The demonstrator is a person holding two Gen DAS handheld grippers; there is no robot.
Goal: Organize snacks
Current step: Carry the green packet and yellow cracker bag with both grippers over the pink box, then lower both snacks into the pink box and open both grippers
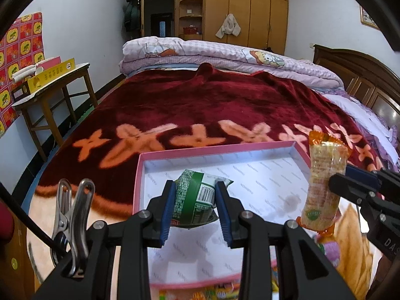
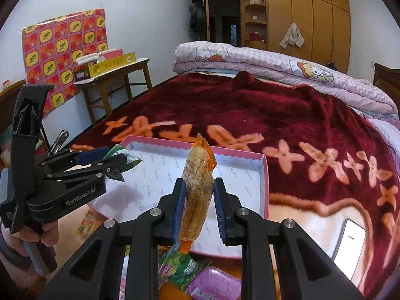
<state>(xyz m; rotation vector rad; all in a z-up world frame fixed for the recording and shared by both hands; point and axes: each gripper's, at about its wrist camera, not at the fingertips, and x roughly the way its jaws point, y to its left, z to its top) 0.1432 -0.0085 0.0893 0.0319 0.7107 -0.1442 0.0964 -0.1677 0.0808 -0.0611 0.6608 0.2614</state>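
A shallow pink box [image 1: 140, 175] with a white printed floor lies on the bed; it also shows in the right wrist view [image 2: 265, 175]. My left gripper [image 1: 196, 200] is shut on a green snack packet [image 1: 197, 200] and holds it above the box's near left part; the same packet shows in the right wrist view [image 2: 122, 158]. My right gripper [image 2: 198, 205] is shut on an orange-ended yellow snack packet [image 2: 197, 187], upright above the box's near edge. That packet shows at the box's right side in the left wrist view [image 1: 325, 185].
Several loose snack packets [image 2: 190, 270] lie in front of the box. A white phone [image 2: 350, 242] lies on the blanket at right. A dark red flowered blanket [image 1: 200, 100] covers the bed, folded quilts [image 1: 212, 55] at the far end. A wooden side table [image 1: 50, 95] stands left.
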